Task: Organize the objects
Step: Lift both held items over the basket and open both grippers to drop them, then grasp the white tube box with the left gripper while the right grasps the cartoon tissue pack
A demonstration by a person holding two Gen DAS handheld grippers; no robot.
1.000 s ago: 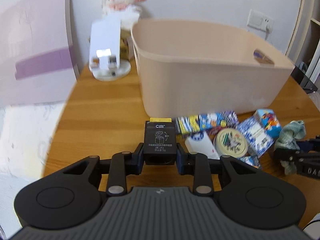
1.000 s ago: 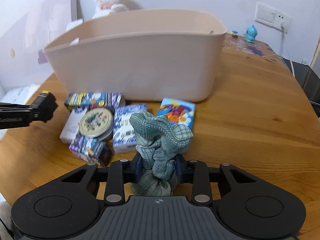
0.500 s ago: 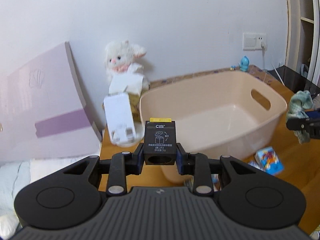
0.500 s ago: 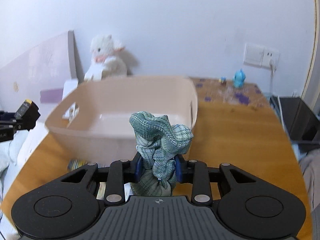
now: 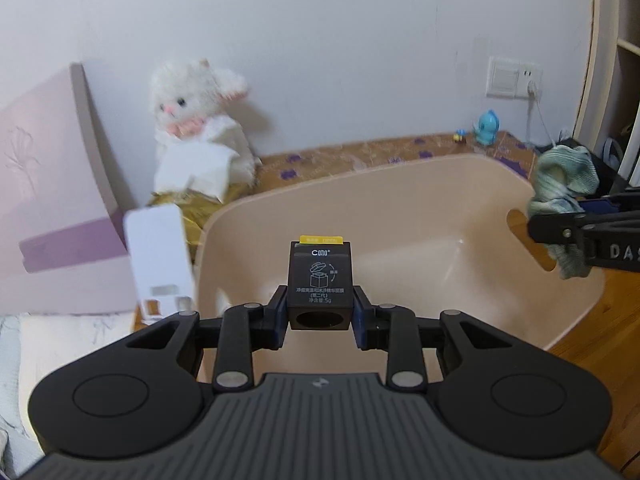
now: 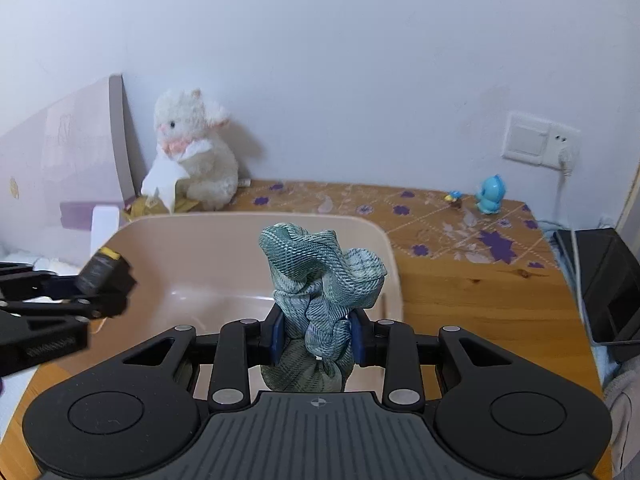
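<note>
My left gripper (image 5: 320, 316) is shut on a small black box (image 5: 320, 276) with a yellow tab and holds it above the near left part of the beige plastic basket (image 5: 400, 184). My right gripper (image 6: 318, 338) is shut on a green plaid scrunchie (image 6: 320, 276) and holds it over the basket's near rim (image 6: 376, 232). The scrunchie (image 5: 564, 184) shows at the right in the left wrist view, by the basket's handle hole. The black box (image 6: 102, 272) shows at the left in the right wrist view. The basket's inside looks bare.
A white plush lamb (image 6: 192, 152) with tissue paper sits against the back wall. A white stand (image 5: 160, 260) is left of the basket, beside a lilac board (image 5: 52, 216). A blue figurine (image 6: 490, 194) and a wall socket (image 6: 540, 144) are at the back right.
Both grippers rose from the pile of items on the table and moved forward over the basket, each still holding its object. The table items dropped out of view.
</note>
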